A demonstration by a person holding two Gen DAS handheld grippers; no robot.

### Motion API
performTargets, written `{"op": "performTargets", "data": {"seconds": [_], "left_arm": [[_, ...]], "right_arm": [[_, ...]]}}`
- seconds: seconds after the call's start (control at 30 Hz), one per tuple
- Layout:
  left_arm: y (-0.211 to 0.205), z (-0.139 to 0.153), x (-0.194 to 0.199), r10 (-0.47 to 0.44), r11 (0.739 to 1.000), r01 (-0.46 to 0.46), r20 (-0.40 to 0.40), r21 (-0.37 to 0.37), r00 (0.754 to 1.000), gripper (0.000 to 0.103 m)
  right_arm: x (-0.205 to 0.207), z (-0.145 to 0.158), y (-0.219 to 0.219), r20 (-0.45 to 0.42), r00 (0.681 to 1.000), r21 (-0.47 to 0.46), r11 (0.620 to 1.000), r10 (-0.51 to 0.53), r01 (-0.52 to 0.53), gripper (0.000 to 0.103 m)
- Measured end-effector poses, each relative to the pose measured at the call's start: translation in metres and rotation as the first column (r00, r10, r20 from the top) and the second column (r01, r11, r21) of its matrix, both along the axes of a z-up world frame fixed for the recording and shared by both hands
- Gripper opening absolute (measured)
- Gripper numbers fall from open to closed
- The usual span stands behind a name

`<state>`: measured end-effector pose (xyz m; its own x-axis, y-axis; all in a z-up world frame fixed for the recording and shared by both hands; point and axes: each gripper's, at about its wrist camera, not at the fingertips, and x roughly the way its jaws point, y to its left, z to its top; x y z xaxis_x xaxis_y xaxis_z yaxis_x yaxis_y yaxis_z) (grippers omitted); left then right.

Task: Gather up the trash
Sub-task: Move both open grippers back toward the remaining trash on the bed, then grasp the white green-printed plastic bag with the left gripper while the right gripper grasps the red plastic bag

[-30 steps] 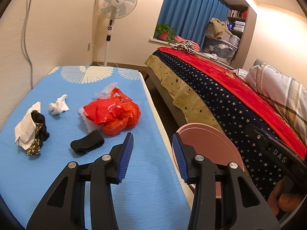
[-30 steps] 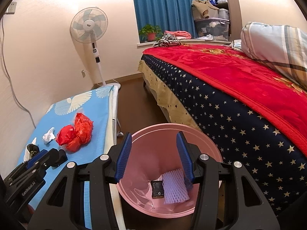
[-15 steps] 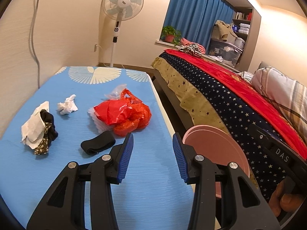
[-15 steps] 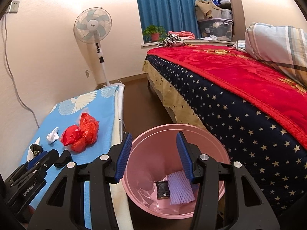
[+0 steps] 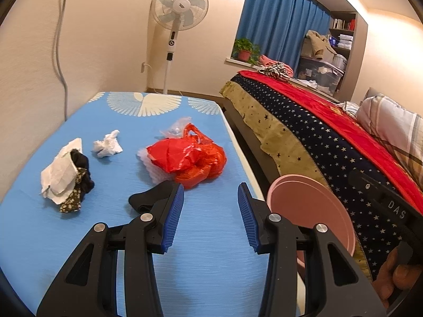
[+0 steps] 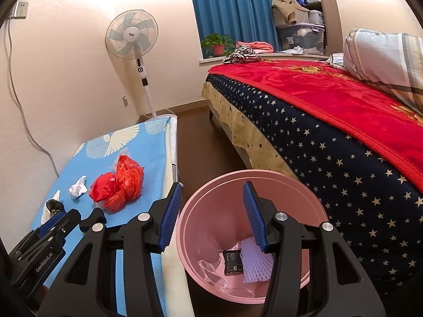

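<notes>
your left gripper [image 5: 211, 216] partly hides the black band [image 5: 144, 200]. only your right view shows inside the pink bin [image 6: 211, 203]. both grippers stand open, empty, including your right gripper [image 6: 212, 215]. the red bag [image 5: 190, 158] lies on the blue mat [image 5: 79, 237].

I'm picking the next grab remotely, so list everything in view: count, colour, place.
red plastic bag: one, red, mid-mat, on white foam net
crumpled tissue: one, white, mat, left of bag
paper and dark cloth bundle: one, white and black, mat's left side
black band: one, black, mat, by left tool
blue mat: one, blue, white wing print
pink bin: one, on floor between mat and bed; holds a dark packet, white foam net, clear film
bed: one, red and starred navy covers
fan: one, white, by wall
left tool: open, empty
right tool: open, empty, above bin
</notes>
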<state>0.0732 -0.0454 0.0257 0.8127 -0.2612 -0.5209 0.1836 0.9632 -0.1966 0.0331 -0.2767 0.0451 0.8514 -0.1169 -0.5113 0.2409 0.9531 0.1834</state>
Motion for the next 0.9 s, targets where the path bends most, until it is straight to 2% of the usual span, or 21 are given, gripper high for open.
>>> {"op": "performTargets", "data": {"seconds": [0.33, 0.57, 0.83, 0.9], "left_arm": [[0.034, -0.006, 0.005, 0.140, 0.989, -0.141, 0.012, 0.039, 0.990, 0.042], [0.073, -0.006, 0.011, 0.322, 0.943, -0.323, 0.034, 0.075, 0.946, 0.042], [0.082, -0.004, 0.027, 0.386, 0.907, -0.393, 0.076, 0.152, 0.919, 0.043], [0.085, -0.003, 0.032, 0.404, 0.895, -0.413, 0.088, 0.166, 0.911, 0.051]], "right_arm": [[0.021, -0.012, 0.022, 0.012, 0.997, 0.032, 0.996, 0.079, -0.079, 0.049], [0.046, -0.023, 0.045, 0.000, 0.990, 0.075, 0.987, 0.140, -0.140, 0.049], [0.078, -0.028, 0.075, -0.003, 0.969, 0.127, 0.961, 0.247, -0.245, 0.049], [0.088, -0.030, 0.081, -0.008, 0.966, 0.122, 0.959, 0.259, -0.257, 0.049]]}}
